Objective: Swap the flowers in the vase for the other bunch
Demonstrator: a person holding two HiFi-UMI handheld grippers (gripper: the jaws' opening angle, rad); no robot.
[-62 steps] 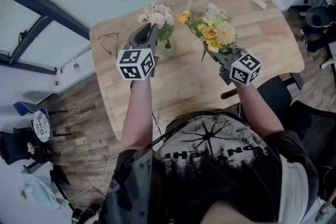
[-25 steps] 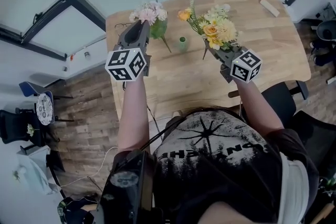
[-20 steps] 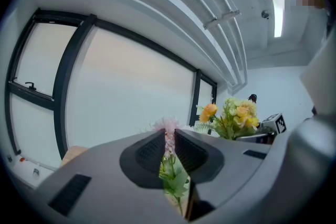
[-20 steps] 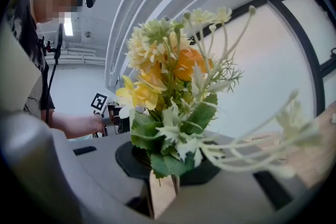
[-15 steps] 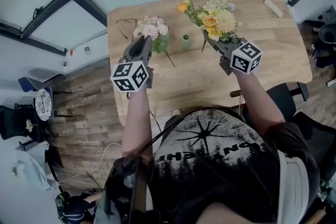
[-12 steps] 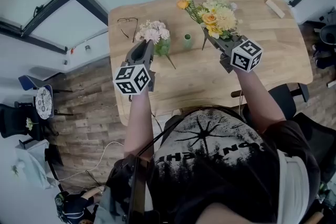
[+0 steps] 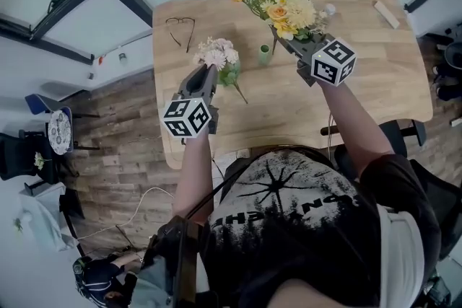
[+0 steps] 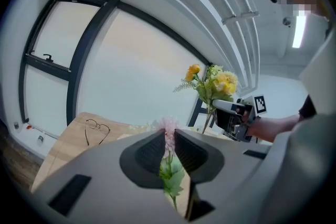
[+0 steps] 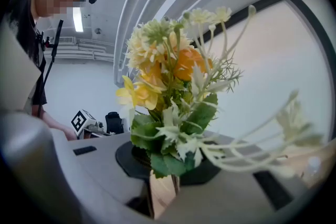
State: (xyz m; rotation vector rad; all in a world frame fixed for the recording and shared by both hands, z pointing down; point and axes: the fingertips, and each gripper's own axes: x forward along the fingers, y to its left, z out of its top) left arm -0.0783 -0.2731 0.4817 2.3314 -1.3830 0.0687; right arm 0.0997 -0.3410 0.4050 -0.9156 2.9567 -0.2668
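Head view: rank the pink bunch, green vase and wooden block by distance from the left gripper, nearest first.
1. pink bunch: clamped in the left gripper's jaws.
2. green vase: standing to that gripper's right.
3. wooden block: far right corner of the table.

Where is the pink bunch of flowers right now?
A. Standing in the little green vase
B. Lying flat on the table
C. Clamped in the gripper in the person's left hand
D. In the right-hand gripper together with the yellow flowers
C: the pink bunch has its stem pinched between the jaws of the left gripper, while the right gripper carries only the yellow bunch.
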